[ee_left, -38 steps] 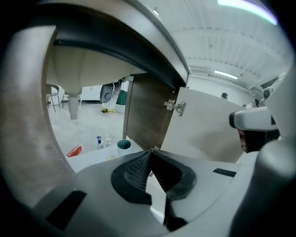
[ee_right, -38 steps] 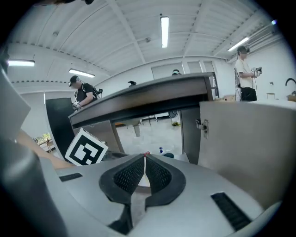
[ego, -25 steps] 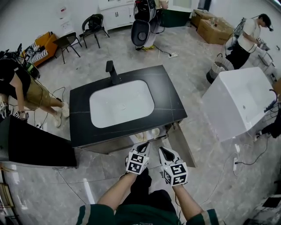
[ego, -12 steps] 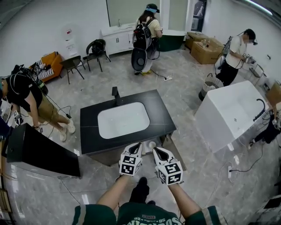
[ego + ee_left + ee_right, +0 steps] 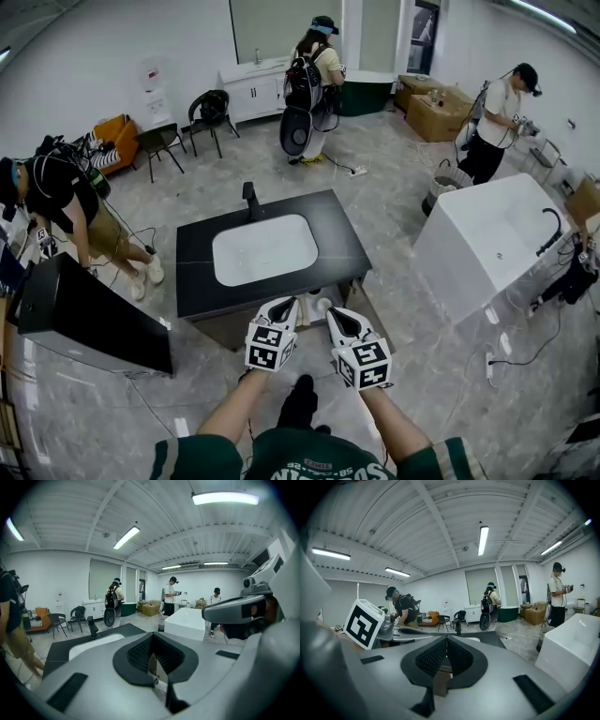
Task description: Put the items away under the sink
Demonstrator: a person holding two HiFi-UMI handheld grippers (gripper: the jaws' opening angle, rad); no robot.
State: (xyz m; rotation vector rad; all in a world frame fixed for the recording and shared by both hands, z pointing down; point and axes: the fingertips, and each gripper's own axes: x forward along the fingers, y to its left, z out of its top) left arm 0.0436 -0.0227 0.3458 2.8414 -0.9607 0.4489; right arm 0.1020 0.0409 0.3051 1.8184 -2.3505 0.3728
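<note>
The sink cabinet has a black top (image 5: 333, 239), a white basin (image 5: 264, 248) and a black tap (image 5: 250, 200), and it stands just in front of me. Its door (image 5: 368, 317) hangs open at the front right. Pale items (image 5: 317, 304) show in the opening under the top; what they are I cannot tell. My left gripper (image 5: 284, 307) and right gripper (image 5: 335, 316) are held side by side before that opening, both shut and empty. In the left gripper view the left gripper (image 5: 152, 635) points over the basin (image 5: 96, 644). The right gripper (image 5: 446, 638) also points across the cabinet.
A white bathtub (image 5: 487, 239) stands to the right and a black slab-topped unit (image 5: 89, 323) to the left. One person (image 5: 61, 202) bends at the left, and others (image 5: 317, 56) (image 5: 497, 108) stand behind. Chairs (image 5: 208, 111), boxes (image 5: 441, 98) and floor cables (image 5: 352, 169) lie further back.
The head view has lifted and pulled back, so the cabinet looks smaller and more of the room shows. Both grippers stay shut, side by side, before the cabinet.
</note>
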